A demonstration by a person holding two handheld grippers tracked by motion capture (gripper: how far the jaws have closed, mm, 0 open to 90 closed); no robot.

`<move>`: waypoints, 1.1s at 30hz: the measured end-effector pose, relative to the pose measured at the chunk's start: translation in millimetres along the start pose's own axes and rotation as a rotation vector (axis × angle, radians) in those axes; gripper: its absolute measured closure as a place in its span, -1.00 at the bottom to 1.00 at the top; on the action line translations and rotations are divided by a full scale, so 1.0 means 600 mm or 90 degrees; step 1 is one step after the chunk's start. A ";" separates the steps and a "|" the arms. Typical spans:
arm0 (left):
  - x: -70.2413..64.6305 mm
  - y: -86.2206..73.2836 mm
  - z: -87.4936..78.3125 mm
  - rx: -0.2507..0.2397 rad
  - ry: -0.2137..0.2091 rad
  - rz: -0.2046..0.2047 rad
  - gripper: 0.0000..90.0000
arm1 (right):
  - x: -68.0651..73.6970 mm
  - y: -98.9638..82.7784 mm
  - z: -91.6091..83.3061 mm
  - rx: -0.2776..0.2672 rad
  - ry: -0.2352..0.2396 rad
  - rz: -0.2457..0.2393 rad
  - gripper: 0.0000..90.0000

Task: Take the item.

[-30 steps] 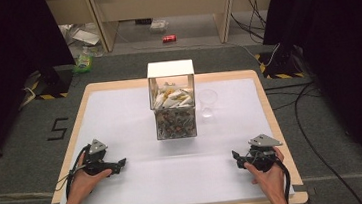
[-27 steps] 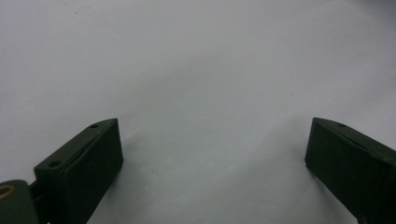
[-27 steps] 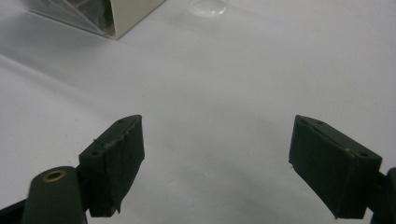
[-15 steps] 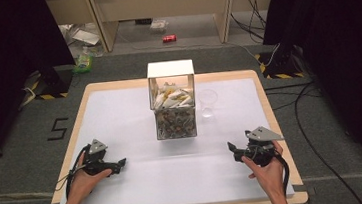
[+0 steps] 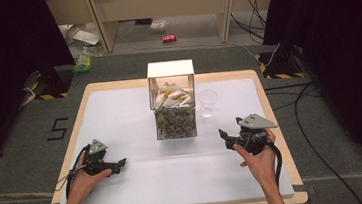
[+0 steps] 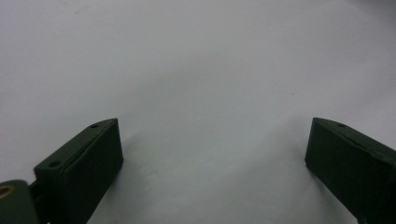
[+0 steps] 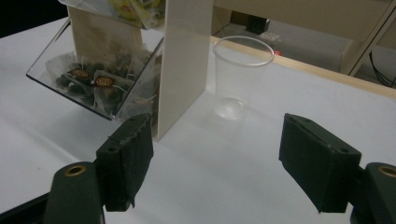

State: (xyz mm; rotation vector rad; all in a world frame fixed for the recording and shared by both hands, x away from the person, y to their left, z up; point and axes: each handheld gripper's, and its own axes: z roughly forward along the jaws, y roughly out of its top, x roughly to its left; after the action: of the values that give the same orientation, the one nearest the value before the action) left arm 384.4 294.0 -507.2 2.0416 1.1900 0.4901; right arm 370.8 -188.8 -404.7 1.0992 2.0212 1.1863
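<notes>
I am holding my right tongs [image 5: 224, 137] above the table [image 5: 120, 113], pointing them toward the clear plastic cup [image 7: 240, 77] that is standing just beside the tea bag box [image 5: 173, 100]. Their jaws are standing spread with nothing between them, though they have just been closing a little. My left tongs [image 5: 120, 163] are resting low near the table's left front, jaws wide apart over bare white surface, gripping nothing.

As far as I can judge, the work is barely starting. The cup is sitting empty and upright on the table, touching nothing I can see, to the right of the box. The tea bags [image 7: 100, 84] are lying untouched in the box's slanted lower tray, and more packets are piled in its upper part. Nothing is picked up yet, and nothing is placed in the cup.

What is left, I am guessing, is nearly everything: reaching in, pinching a tea bag or the cup, and bringing the two together.
</notes>
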 end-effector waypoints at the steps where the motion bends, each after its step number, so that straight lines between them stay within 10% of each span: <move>1: 0.000 0.000 0.000 0.000 0.000 0.000 -0.93 | 0.002 0.004 0.001 -0.001 0.003 -0.001 -0.40; 33: 0.000 0.000 0.000 0.001 0.000 0.000 -0.93 | 0.049 0.130 -0.006 -0.089 0.054 -0.073 -0.11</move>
State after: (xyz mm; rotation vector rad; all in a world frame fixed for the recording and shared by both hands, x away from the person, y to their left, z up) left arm 384.4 294.1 -507.2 2.0418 1.1908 0.4889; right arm 381.8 -143.4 -335.3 0.8670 2.0018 1.3127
